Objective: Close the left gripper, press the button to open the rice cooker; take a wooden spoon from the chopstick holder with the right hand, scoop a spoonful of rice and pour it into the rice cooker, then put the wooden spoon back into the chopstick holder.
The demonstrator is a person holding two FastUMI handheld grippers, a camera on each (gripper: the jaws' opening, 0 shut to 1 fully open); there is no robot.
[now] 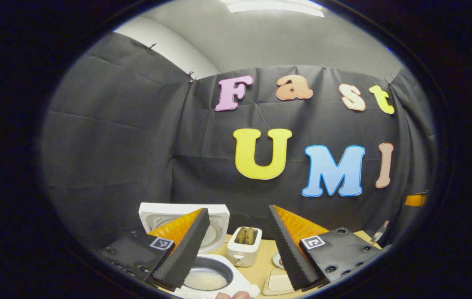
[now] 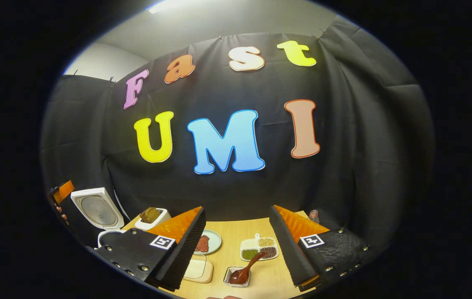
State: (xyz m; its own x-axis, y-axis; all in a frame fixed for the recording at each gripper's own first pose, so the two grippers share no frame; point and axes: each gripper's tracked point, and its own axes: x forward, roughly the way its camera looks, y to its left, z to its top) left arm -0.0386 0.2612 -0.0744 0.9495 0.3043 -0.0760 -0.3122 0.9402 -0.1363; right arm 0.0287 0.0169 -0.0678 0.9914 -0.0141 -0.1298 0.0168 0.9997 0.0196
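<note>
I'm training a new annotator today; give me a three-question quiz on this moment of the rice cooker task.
1. True or false: the rice cooker has its lid raised.
2. The wooden spoon rests in: A) a small square dish, B) the toaster, C) the rice cooker?
3. Fill in: in the right gripper view, both fingers of the right hand-held gripper stand ____ with nothing between them.

Key: 1 true; 2 A; 3 apart.

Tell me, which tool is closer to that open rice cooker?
Left. The left tool hangs right above the rice cooker; the right tool sits off to the side, with the cooker far to its left.
</note>
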